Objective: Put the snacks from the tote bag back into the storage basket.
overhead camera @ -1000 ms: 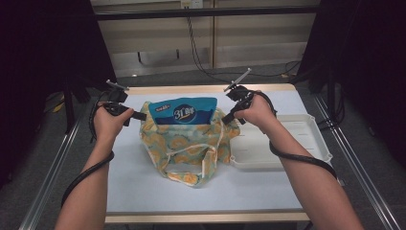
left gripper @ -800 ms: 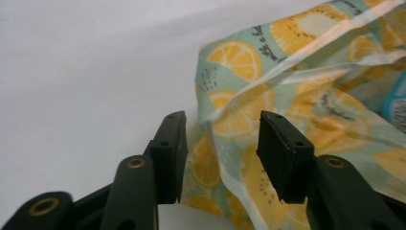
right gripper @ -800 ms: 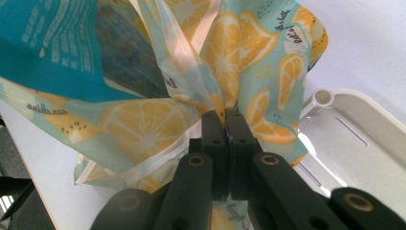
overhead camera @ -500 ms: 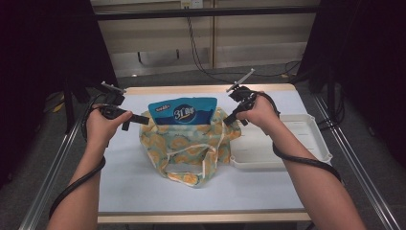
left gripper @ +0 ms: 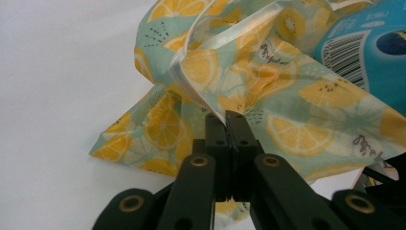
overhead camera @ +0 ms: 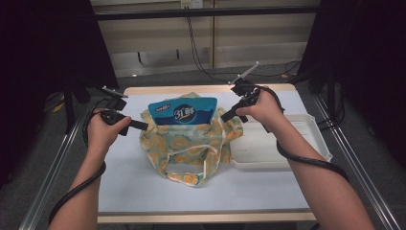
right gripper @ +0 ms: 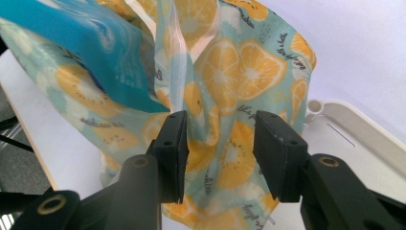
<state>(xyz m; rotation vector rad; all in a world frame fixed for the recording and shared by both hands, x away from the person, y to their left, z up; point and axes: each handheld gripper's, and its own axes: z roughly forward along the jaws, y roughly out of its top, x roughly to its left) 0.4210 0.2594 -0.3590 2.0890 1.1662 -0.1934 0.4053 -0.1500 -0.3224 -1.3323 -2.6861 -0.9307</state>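
Fabric gathered at each side explains the whole arrangement: the lemon-print bag (overhead camera: pixel 187 143) stands on the white table (overhead camera: pixel 143 187) with its mouth held toward the far edge, so that the blue pouch (overhead camera: pixel 183 111) can sit upright inside with its top showing above the rim. The left gripper (overhead camera: pixel 143 126) has just been closing, and its jaws now stand pressed together on a fold of the bag's edge (left gripper: pixel 225 108), right by the white piping, which keeps that side taut. The right gripper (overhead camera: pixel 225 115) has just been opening; in the right gripper view its pads (right gripper: pixel 174 139) stand apart with cloth between them, not pressing it (a release, by my reading, or a shift to a better hold).

The bag is thin and limp, printed with orange and yellow citrus slices on pale green, and it crumples into soft pleats wherever it is pulled. A white strap handle (overhead camera: pixel 206 160) loops across its near face. The pouch is glossy and stiff by comparison, flat-sided, with a barcode (left gripper: pixel 352 57) showing in the left gripper view. A shallow white tray (overhead camera: pixel 316 139) with a rounded rim sits just beside the bag on the right, touching or nearly touching the fabric.
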